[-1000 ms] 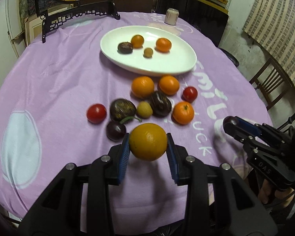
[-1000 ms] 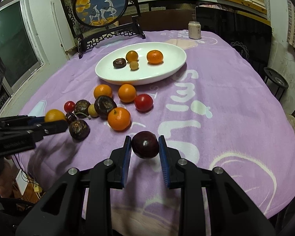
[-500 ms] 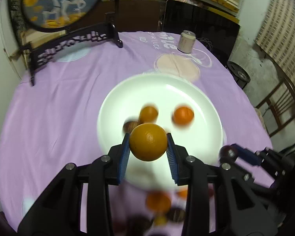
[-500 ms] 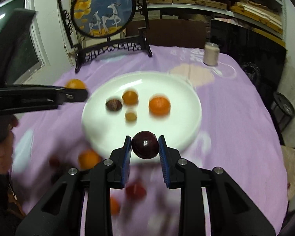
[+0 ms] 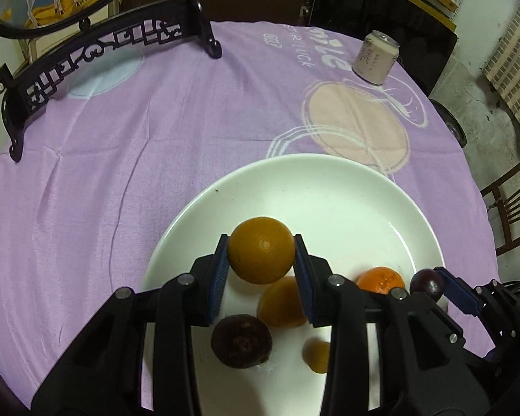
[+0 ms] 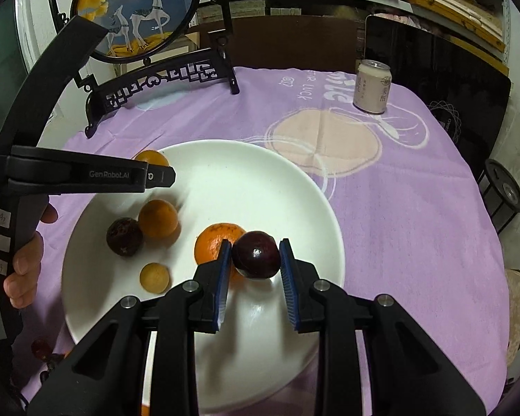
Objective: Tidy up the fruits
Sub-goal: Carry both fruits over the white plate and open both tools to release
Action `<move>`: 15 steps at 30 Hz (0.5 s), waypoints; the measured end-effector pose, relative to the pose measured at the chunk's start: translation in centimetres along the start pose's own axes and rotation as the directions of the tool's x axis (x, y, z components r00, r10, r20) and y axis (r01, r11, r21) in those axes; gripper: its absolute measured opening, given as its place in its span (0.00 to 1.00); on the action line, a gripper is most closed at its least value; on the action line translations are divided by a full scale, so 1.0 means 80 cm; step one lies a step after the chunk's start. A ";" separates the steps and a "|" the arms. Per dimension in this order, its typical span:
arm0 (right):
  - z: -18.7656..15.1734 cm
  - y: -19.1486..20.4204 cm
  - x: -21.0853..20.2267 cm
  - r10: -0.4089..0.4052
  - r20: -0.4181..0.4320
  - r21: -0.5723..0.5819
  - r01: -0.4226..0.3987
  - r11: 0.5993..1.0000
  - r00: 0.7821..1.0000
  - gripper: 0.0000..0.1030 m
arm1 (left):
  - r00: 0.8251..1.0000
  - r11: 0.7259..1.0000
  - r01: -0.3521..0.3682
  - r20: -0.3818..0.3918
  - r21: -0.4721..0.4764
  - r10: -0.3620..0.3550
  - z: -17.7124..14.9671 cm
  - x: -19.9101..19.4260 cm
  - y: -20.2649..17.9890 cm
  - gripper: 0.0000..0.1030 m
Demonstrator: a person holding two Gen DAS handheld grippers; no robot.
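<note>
Fruits lie partly gathered on the broad white plate, glossy and shallow, set on a lilac printed tablecloth. We hold a round, dimpled orange in our left gripper, its ribbed blue pads pressed against both sides, above the plate's near half. In our right gripper a smooth, dark purple plum sits between the pads; those jaws are opening, and a gap shows on the right side, so the plum looks freed or nearly so. On the plate below rest a rough dark passion fruit, a second orange, a pebbly tangerine half covered by the right finger, and a small tan longan. Farther back stand a pale drink can and a carved black stand with a round deer painting. The left gripper's long black body crosses the plate's left rim in the right wrist view, and a bare hand grips its handle. More fruit at the lower left edge is dim and cut off.
</note>
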State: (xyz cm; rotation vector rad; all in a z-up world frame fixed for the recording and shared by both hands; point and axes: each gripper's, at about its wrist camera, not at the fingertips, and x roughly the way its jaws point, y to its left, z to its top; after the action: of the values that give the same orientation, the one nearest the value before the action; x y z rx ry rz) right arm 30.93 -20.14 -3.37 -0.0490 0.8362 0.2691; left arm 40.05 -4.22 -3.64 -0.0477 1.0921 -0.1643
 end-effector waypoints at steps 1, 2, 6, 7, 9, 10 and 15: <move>0.000 0.002 -0.001 -0.009 0.002 -0.007 0.009 1.000 1.000 0.44 | 1.000 1.000 0.004 0.001 -0.004 -0.004 -0.002 -0.002 0.001 0.40; -0.001 0.003 -0.006 -0.020 0.010 -0.011 0.020 1.000 1.000 0.53 | 1.000 1.000 0.008 0.010 -0.005 -0.008 -0.004 -0.008 0.003 0.46; -0.009 0.013 -0.046 -0.047 0.048 -0.046 0.049 0.998 0.998 0.56 | 0.997 1.000 0.015 0.080 0.008 -0.016 -0.022 -0.053 0.005 0.69; -0.016 0.016 -0.058 -0.048 0.050 -0.047 0.050 0.998 0.998 0.56 | 0.994 0.999 0.031 0.101 0.010 -0.031 -0.035 -0.072 0.008 0.70; -0.039 0.021 -0.088 -0.027 0.049 -0.031 0.029 0.999 0.998 0.57 | 0.989 0.999 0.034 0.142 0.021 -0.036 -0.070 -0.110 0.013 0.76; -0.050 0.024 -0.101 -0.020 0.052 -0.019 0.021 1.000 0.998 0.58 | 0.987 1.000 0.022 0.158 0.022 -0.025 -0.086 -0.123 0.014 0.81; -0.130 0.041 -0.160 0.000 0.087 0.051 -0.004 0.999 0.996 0.65 | 0.971 1.000 -0.023 0.237 0.017 0.018 -0.204 -0.180 0.024 0.82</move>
State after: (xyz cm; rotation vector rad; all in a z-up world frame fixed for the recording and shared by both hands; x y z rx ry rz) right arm 14.39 -21.27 -0.67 0.0111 0.7566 0.2502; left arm 19.33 0.61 1.27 -0.0369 0.8523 -0.1467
